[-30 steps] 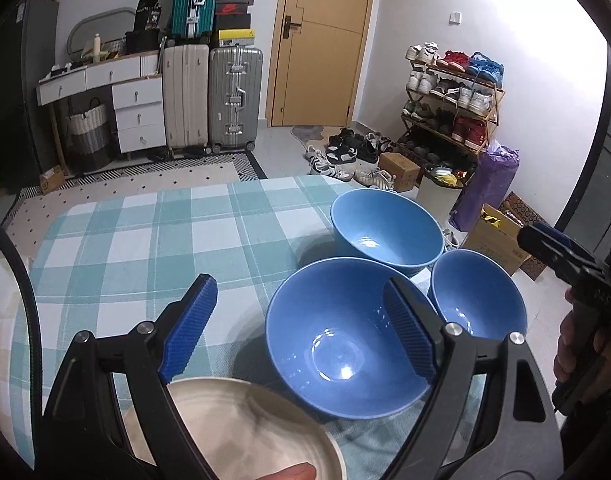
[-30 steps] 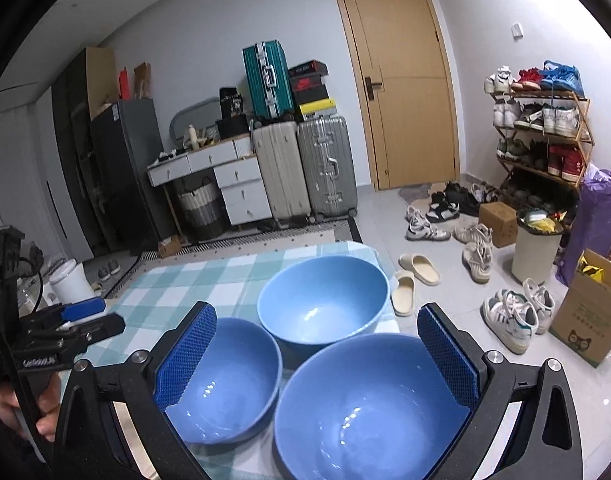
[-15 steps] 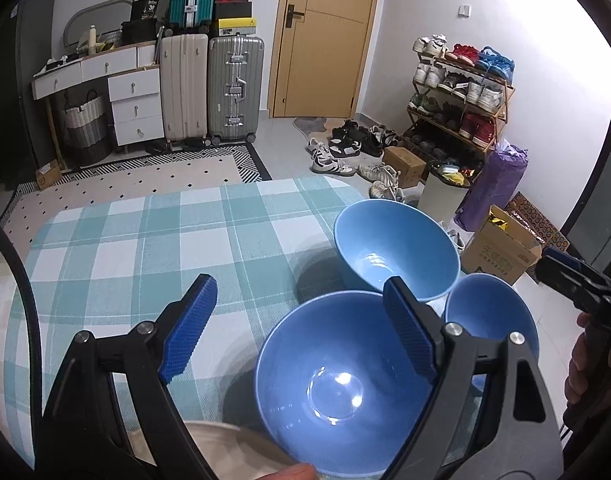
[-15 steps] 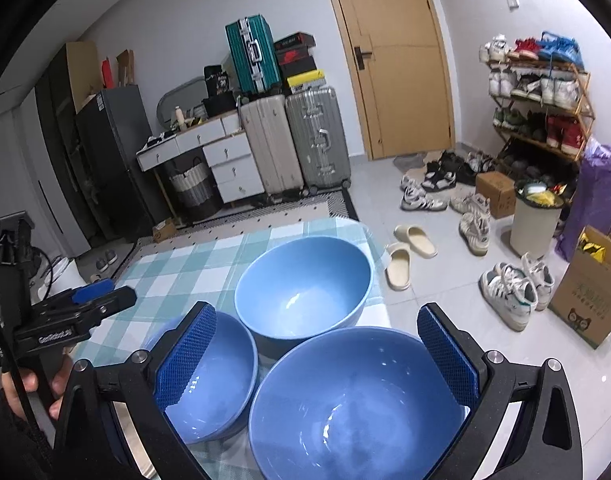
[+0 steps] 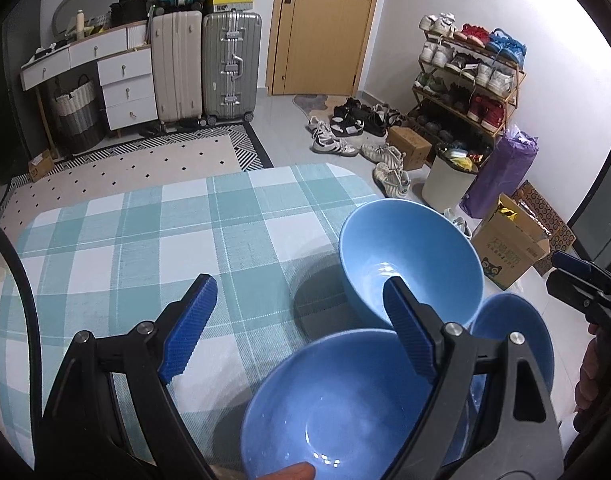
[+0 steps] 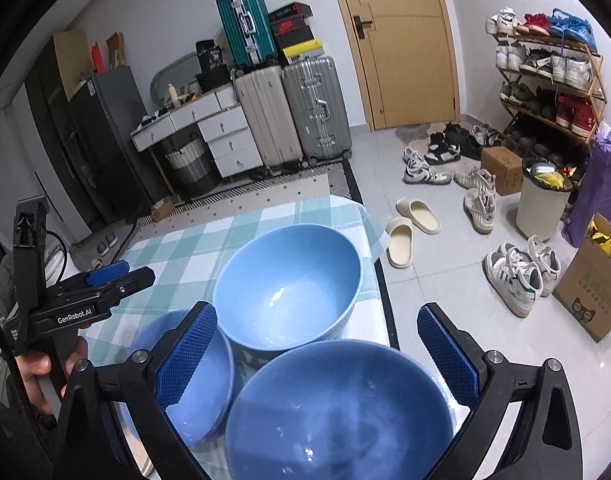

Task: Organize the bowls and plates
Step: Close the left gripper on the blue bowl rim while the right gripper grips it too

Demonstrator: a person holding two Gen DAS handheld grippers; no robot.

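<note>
Left wrist view: your left gripper [image 5: 301,330] stands wide apart, clamping nothing.
Near bowl [image 5: 329,404]: below your right-hand finger.
Far bowl [image 5: 409,260]: just past that fingertip, on the checked cloth [image 5: 145,240].
Right gripper [image 6: 317,356]: your tongs gape, empty, above a large bowl [image 6: 337,412].
Small bowl [image 6: 205,384]: behind its left finger.

One readable mark — "GenRobot.AI" — on the left hand-held gripper [image 6: 121,276].
</note>
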